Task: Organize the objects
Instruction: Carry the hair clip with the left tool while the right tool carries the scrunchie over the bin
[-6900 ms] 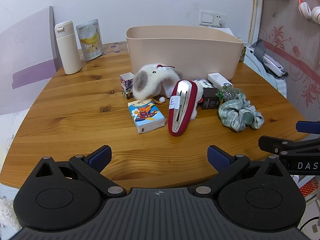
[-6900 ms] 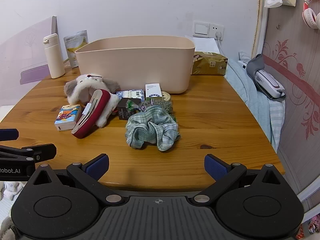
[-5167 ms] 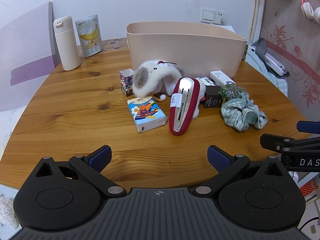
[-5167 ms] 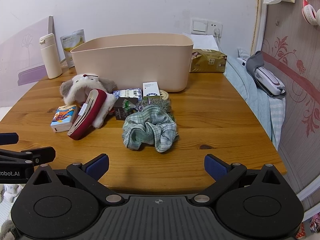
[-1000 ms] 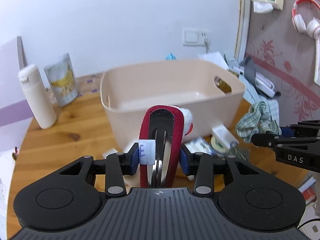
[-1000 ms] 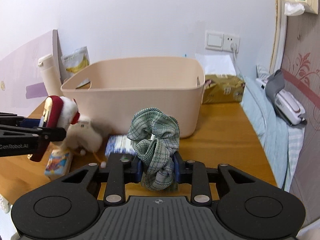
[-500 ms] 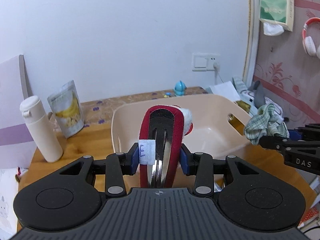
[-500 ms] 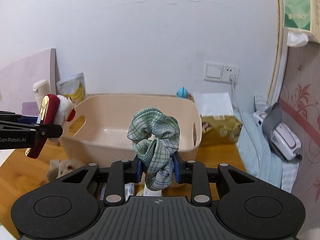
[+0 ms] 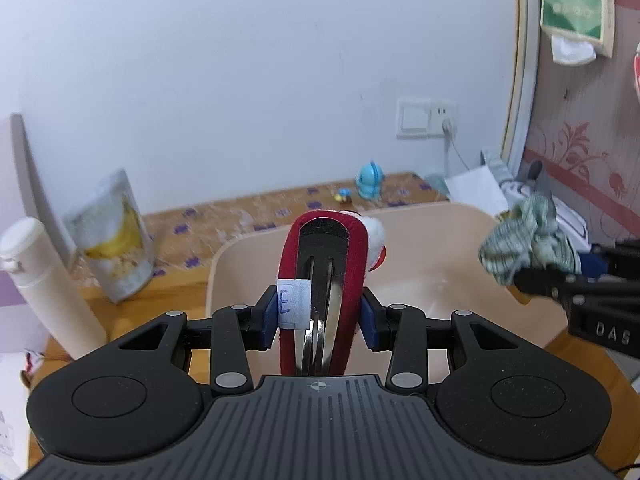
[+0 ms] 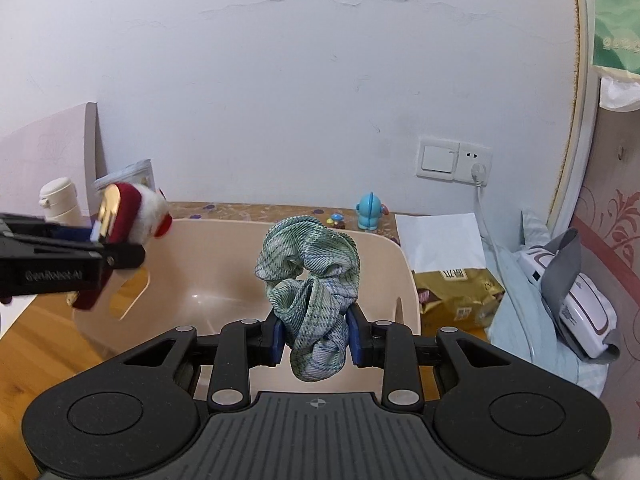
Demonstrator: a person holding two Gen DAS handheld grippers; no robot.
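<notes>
My left gripper (image 9: 320,318) is shut on a red plush hair clip (image 9: 352,264) with a metal snap and a white tag marked E. It holds the clip upright over the beige plastic bin (image 9: 460,220). My right gripper (image 10: 315,340) is shut on a green plaid scrunchie (image 10: 312,264) and holds it above the same bin (image 10: 224,256), whose inside looks bare. The right gripper with the scrunchie (image 9: 524,244) shows at the right of the left wrist view. The left gripper with the clip (image 10: 120,216) shows at the left of the right wrist view.
A white bottle (image 9: 44,288) and a banana snack pouch (image 9: 116,240) stand left of the bin on the wooden table (image 10: 36,336). A blue figurine (image 10: 370,206) stands behind the bin. A gold packet (image 10: 456,296) and a white device (image 10: 576,304) lie to the right.
Both grippers have moved forward and higher over the bin, each still holding its object. The items on the table in front of the bin have dropped out of view.
</notes>
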